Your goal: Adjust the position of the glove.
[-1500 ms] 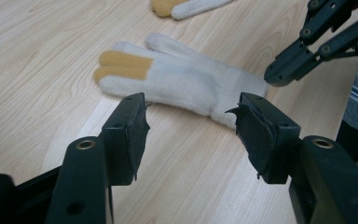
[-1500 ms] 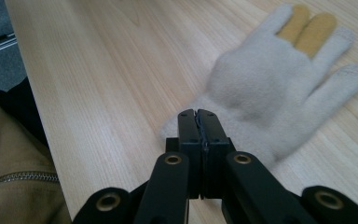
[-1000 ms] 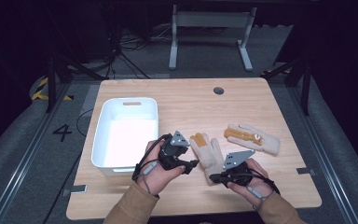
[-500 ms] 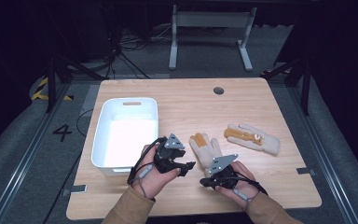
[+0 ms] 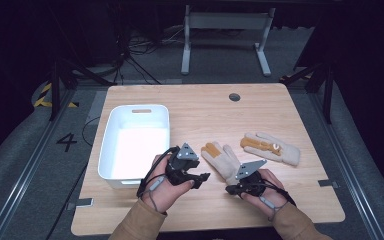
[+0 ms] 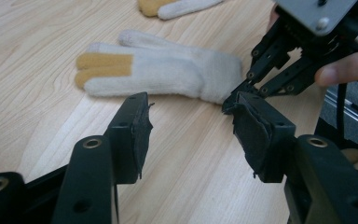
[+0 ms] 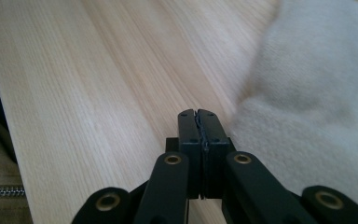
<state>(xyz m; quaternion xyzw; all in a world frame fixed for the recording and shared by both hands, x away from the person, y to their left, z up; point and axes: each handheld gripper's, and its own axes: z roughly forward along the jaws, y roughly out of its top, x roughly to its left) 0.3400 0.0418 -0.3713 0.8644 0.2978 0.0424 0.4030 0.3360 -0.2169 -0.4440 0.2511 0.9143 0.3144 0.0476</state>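
Step in hand: approach to the near glove [image 5: 222,160]; both tools sit low at its cuff end, nothing lifted yet.
Left gripper [image 5: 203,176]: jaws spread wide and empty, pointed across the board toward the cuff; the glove lies beyond the gap in the left gripper view.
Right gripper [image 7: 199,122]: jaws pressed flat together with nothing between them, tips on bare wood just beside the cuff edge.
Near glove, position: flat on the table [image 5: 195,110], between the two grippers, fingers pointing away from the person, right of the white bin [image 5: 111,131].
Far glove [image 5: 271,148]: lies apart to the right, fingers to the left, untouched.
Next move, judged: the shut right jaws must part, or the left ones close in, to pinch the cuff; the knit lies thin on the board, so a jaw would need to slide under its edge.
Materials: gloves of soft cream knit, fuzzy, with mustard-yellow fingertip patches; bin of smooth white plastic, rectangular, rounded corners, empty; tabletop of pale wood grain; jaws black, angular, padded faces.
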